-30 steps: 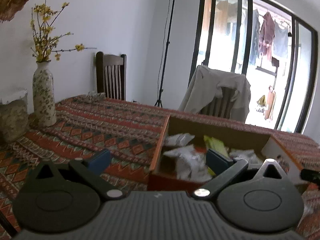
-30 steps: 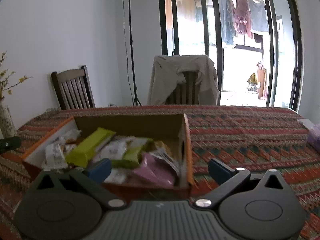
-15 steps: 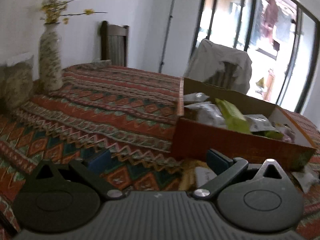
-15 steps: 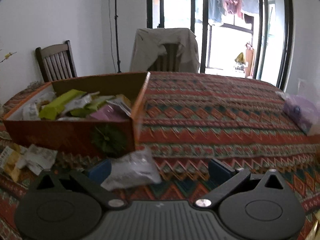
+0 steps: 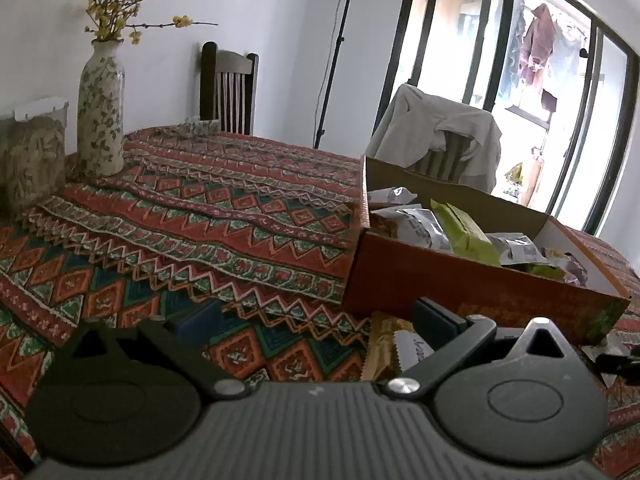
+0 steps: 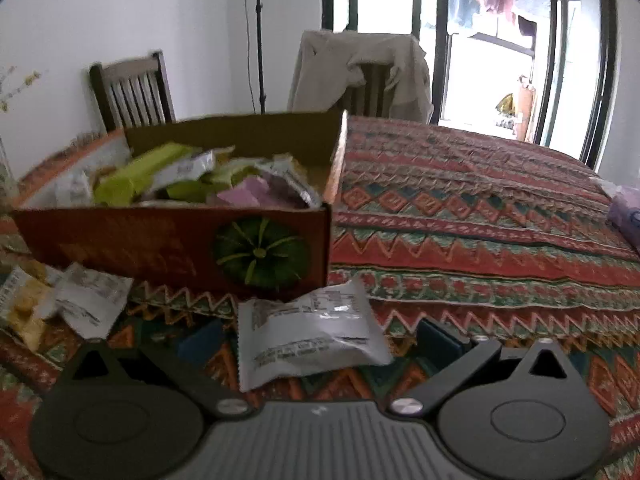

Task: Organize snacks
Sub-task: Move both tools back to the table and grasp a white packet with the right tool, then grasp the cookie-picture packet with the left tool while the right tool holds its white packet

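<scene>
On the far left of the worktop (image 5: pixel 248 216), a flowered vase (image 5: pixel 101 108) and a jar (image 5: pixel 32 160) stand well apart from the work, probably parked out of the way. The left claw (image 5: pixel 316 320) hangs wide and empty, low over the cloth, its right finger just above a yellow snack packet (image 5: pixel 384 352) lying against the orange box (image 5: pixel 460 288), so a pickup looks likely. The box sits mid-worktop, already heaped with wrappers. Further right, the right claw (image 6: pixel 316 340) is also spread wide, straddling a silver snack pouch (image 6: pixel 308 332) lying before the box, not yet gripped.
</scene>
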Motion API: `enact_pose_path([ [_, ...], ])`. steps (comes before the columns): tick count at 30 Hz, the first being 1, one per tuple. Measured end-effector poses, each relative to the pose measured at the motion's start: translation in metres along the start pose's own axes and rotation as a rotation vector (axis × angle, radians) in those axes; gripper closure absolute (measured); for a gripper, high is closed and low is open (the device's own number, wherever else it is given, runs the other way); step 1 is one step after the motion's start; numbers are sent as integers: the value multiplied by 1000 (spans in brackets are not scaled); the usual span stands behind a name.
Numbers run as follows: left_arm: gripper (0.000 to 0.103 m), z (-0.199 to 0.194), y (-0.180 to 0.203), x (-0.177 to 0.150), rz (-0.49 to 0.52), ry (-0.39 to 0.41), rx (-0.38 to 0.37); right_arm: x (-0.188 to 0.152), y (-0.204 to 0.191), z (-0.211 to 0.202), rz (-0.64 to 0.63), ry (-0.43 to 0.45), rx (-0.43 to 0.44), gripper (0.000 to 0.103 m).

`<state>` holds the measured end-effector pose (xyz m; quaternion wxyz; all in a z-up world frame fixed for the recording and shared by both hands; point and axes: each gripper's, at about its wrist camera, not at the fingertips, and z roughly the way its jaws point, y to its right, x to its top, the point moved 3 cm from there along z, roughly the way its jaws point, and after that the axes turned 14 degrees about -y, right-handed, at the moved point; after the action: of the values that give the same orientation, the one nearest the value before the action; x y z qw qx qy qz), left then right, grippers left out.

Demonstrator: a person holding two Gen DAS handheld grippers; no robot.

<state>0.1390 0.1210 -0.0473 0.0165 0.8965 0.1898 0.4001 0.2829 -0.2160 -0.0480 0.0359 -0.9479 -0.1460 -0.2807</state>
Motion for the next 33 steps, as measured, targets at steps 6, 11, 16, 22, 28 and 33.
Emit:
enact_pose_path([
  [6,0,1,-3,0,-18,-6,-7,4,-3,9,10,-9,4,0],
  [11,0,0,-4,0,-25,-5,-9,7,-1,12,17,0,5,0],
  [16,0,1,-5,0,-31,-6,-7,10,-1,14,20,1,8,0],
  [22,0,1,-5,0,-36,-10,-10,3,-3,7,20,38,14,20],
  [28,0,1,-6,0,-38,-9,-11,-6,-10,-3,5,73,18,45],
  [33,0,1,-6,0,-40,-9,-9,-9,-11,-14,5,128,-12,52],
])
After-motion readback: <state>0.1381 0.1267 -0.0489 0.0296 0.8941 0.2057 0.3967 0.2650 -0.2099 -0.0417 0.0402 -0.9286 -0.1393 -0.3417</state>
